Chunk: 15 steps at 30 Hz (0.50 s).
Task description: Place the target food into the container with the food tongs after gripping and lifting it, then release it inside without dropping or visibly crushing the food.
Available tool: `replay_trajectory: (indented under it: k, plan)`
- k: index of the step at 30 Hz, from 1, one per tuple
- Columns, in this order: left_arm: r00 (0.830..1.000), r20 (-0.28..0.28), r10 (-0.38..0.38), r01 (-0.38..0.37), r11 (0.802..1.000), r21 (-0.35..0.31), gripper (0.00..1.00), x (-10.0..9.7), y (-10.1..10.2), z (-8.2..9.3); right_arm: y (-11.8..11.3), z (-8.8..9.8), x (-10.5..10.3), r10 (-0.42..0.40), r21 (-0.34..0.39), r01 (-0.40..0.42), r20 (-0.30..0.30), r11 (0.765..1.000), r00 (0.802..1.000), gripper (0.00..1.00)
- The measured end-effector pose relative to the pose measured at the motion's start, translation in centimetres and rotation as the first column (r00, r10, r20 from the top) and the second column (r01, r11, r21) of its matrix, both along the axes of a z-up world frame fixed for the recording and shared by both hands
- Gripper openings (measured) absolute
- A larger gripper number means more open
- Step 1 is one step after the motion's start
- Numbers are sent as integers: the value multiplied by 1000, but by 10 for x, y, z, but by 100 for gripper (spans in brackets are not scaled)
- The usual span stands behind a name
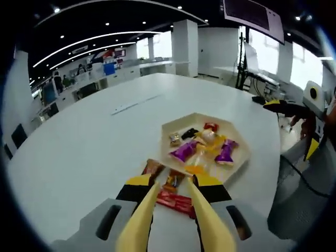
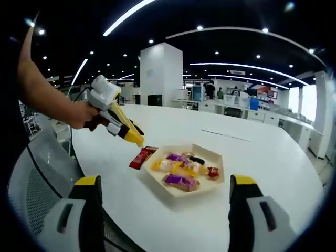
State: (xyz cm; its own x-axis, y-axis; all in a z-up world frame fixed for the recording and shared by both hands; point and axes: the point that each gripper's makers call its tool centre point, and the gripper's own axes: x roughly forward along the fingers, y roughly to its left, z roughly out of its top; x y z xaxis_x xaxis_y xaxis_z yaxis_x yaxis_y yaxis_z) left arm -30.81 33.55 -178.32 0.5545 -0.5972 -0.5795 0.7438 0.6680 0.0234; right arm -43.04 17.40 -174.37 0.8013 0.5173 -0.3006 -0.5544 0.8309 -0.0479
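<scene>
Red snack packet (image 2: 142,156), lettering unreadable, just beside hexagonal tray (image 2: 211,191), under left tongs (image 2: 137,139).

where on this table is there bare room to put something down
Bare white table stretches beyond the hexagonal tray, toward the far edge. It is crowded inside the tray, full of wrapped snacks, and beside it, where the red packet lies under the left gripper.
</scene>
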Motion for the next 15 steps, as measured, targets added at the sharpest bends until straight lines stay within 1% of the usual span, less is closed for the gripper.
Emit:
replay_trajectory:
  k: [3, 4, 6, 7, 8, 9, 10, 11, 15]
  plan:
    - [1000, -10, 12, -12, 1000, 8, 26, 1, -1, -6, 0, 0, 0, 2, -6, -2, 0, 1000, 1000, 100]
    - [1000, -16, 17, -17, 1000, 21, 26, 0, -1, -10, 0, 0, 1, 1, -7, -1, 2, 1000, 1000, 100]
    - [1000, -10, 25, -24, 999, 40, 26, 0, -1, -15, 0, 0, 1, 0, -4, 0, 3, 1000, 1000, 100]
    - [1000, -7, 29, -28, 998, 61, 26, 0, 1, -19, 0, 0, 1, -2, -5, 2, 3, 1000, 1000, 100]
    - [1000, 12, 20, -21, 995, 101, 26, 1, 4, -22, -1, 0, 1, -5, -7, 5, 3, 1000, 1000, 100]
    - [999, 48, 2, -10, 986, 164, 26, 1, 7, -26, -1, 0, 1, -7, -7, 7, 1, 1000, 1000, 100]
    - [999, 54, -5, -5, 982, 188, 26, 1, 9, -29, -2, 0, 1, -8, -6, 8, 0, 1000, 1000, 100]
    - [999, 32, 5, -10, 987, 161, 26, -1, 6, -32, -2, 0, 2, -10, -7, 10, 1, 1000, 1000, 100]
    - [1000, 11, 18, -19, 989, 147, 26, -3, 11, -32, -3, 0, 2, -18, -5, 18, 4, 1000, 1000, 100]
